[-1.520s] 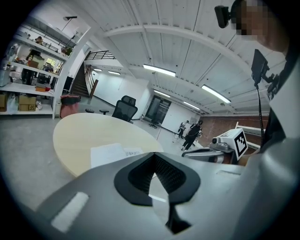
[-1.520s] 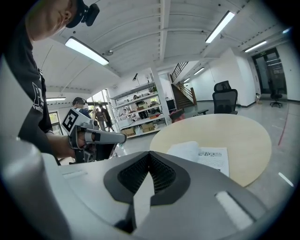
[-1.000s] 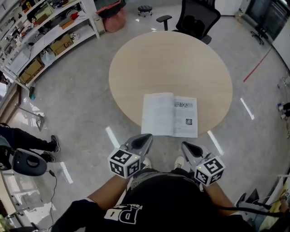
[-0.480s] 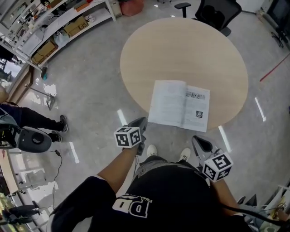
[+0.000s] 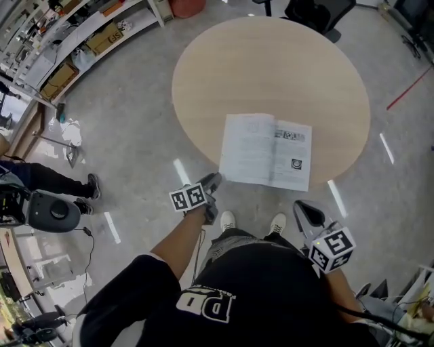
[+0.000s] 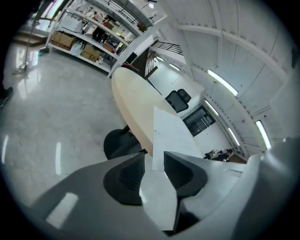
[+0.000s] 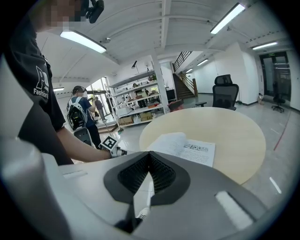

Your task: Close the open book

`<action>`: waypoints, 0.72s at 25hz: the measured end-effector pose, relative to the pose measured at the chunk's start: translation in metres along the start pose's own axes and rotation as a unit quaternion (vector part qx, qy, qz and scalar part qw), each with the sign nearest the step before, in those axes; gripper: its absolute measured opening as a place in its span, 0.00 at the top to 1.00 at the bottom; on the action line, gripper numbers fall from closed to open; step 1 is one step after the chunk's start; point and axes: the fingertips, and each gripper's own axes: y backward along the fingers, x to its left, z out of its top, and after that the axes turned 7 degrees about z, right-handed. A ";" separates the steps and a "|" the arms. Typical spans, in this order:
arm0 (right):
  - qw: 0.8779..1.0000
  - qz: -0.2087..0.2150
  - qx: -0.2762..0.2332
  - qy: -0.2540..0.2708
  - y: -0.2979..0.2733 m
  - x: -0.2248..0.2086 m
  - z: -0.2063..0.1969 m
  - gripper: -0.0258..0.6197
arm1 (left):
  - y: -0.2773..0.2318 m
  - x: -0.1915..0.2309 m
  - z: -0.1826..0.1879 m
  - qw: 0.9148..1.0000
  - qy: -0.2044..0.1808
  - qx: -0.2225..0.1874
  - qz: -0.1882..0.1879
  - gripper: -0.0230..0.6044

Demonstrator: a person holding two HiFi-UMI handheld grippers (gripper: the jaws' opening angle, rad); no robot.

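The open book (image 5: 266, 150) lies flat on the near part of the round wooden table (image 5: 271, 61), its pages white with print on the right-hand page. My left gripper (image 5: 214, 180) hangs just off the table's near edge, beside the book's near left corner. In the left gripper view its jaws are opening, a gap shows between the left gripper's (image 6: 153, 159) pads, and nothing is pressed there; the book's (image 6: 171, 133) edge shows beyond them. My right gripper (image 5: 303, 209) hovers lower right, short of the table. In the right gripper view my right gripper (image 7: 149, 155) is shut and empty, the book (image 7: 187, 146) ahead.
A black office chair (image 5: 319, 10) stands behind the table. Shelves with boxes (image 5: 81, 41) line the far left wall. A person's legs (image 5: 47, 179) and a round floor machine (image 5: 47, 211) are at left. The table's dark base (image 6: 117, 143) stands on the floor below the rim.
My left gripper has dropped lower, rolled, and come to the book's near left corner. The right gripper has shifted only a little.
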 end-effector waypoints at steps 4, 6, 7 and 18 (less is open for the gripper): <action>1.000 -0.002 0.002 0.003 -0.001 -0.001 0.001 0.95 | -0.008 -0.003 -0.012 0.999 0.032 0.027 -0.029 0.74; 1.000 -0.001 0.006 0.011 -0.003 0.001 0.003 0.95 | -0.010 -0.007 -0.016 0.998 0.041 0.037 -0.042 0.75; 1.000 0.000 0.008 0.015 -0.003 0.002 0.003 0.95 | -0.010 -0.009 -0.016 0.997 0.039 0.038 -0.045 0.79; 0.999 0.016 -0.002 0.028 -0.009 0.005 0.013 0.95 | 0.027 -0.046 0.016 0.994 0.021 -0.004 -0.107 0.93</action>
